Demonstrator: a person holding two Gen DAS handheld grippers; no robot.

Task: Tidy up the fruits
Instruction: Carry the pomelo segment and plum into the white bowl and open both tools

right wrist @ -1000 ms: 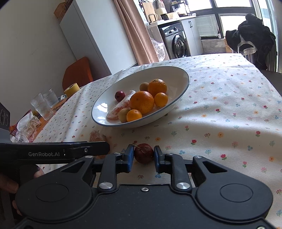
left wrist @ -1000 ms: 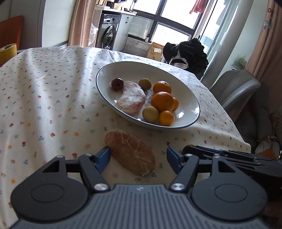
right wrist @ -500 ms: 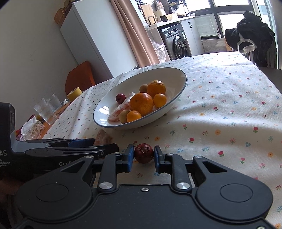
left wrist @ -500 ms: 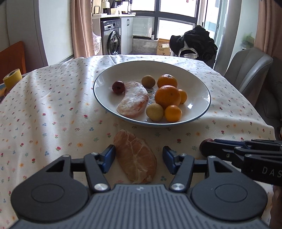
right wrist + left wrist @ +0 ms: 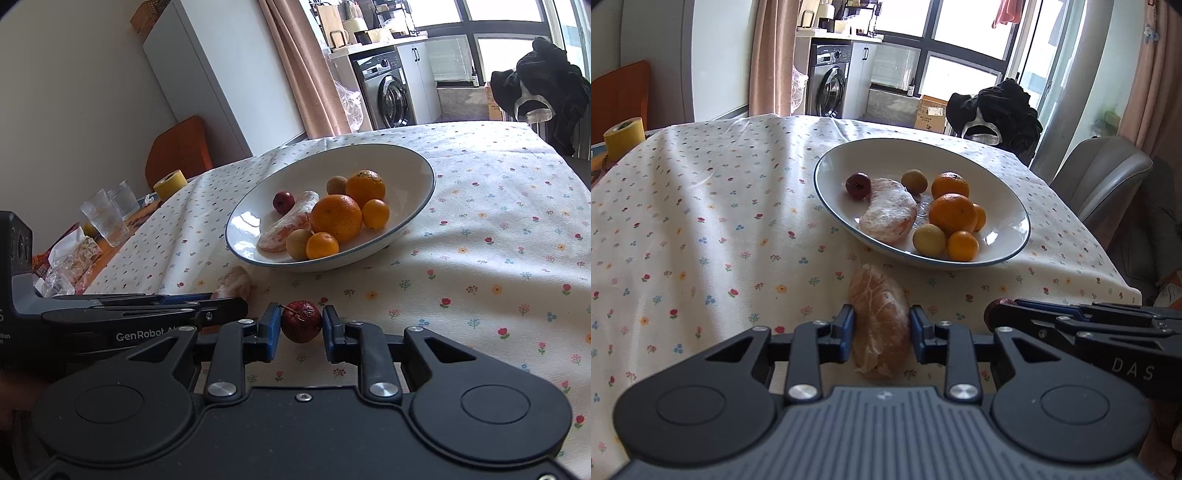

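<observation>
Most fruit already sits in the bowl (image 5: 1008, 206) — two pieces remain on the tablecloth (image 5: 701, 229): left gripper (image 5: 882, 330) clamped on the peeled segment (image 5: 881, 317), right gripper (image 5: 300, 328) pinching the small red fruit (image 5: 301, 320).

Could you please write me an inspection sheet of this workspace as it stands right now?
Surface: white floral tablecloth, creased, over the table.
Job's things: white blue-rimmed bowl holds oranges, two small yellow-green fruits, a dark red fruit and a peeled segment; peeled pinkish citrus segment and small dark red fruit lie on the cloth in front of it.
Clutter: yellow tape roll, drinking glasses, wrappers.
Grippers: left gripper shut on the segment; right gripper shut on the red fruit.
Cables: nothing seen.
Surroundings: washing machine, grey chair.
</observation>
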